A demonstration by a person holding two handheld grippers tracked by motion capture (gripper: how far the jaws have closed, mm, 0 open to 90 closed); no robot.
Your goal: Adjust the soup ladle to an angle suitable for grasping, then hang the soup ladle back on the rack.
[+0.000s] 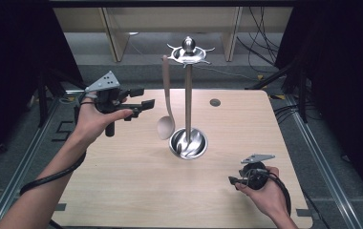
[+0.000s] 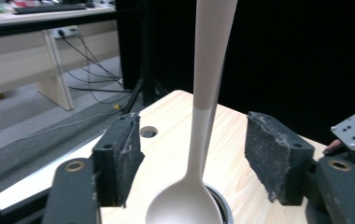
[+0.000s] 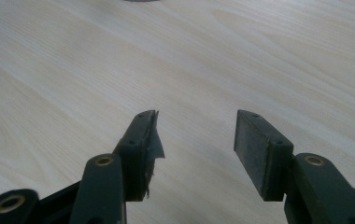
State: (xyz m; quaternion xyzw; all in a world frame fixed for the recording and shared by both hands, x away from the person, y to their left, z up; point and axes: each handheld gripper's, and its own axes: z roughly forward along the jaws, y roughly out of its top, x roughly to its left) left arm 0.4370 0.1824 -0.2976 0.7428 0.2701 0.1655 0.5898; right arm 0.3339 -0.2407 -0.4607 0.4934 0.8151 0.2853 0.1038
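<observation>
Right gripper (image 3: 196,133) with jaws spread apart, bare pale wooden table (image 3: 119,60) between and beyond the fingers (image 3: 259,154), frayed pad lining on the left finger

Wooden table (image 1: 122,191), pale grain, with a round hole (image 1: 215,102) near its far edge. Beyond it, light wood desk legs (image 1: 114,36) and black cables (image 1: 261,43) on grey floor. Far desk (image 2: 35,16) carries what may be a keyboard (image 2: 49,8).

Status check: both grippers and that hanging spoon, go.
Left gripper open, lined up on spoon, not touching. Right gripper open, low over table. Spoon hangs from stand; stand pole close behind.
</observation>
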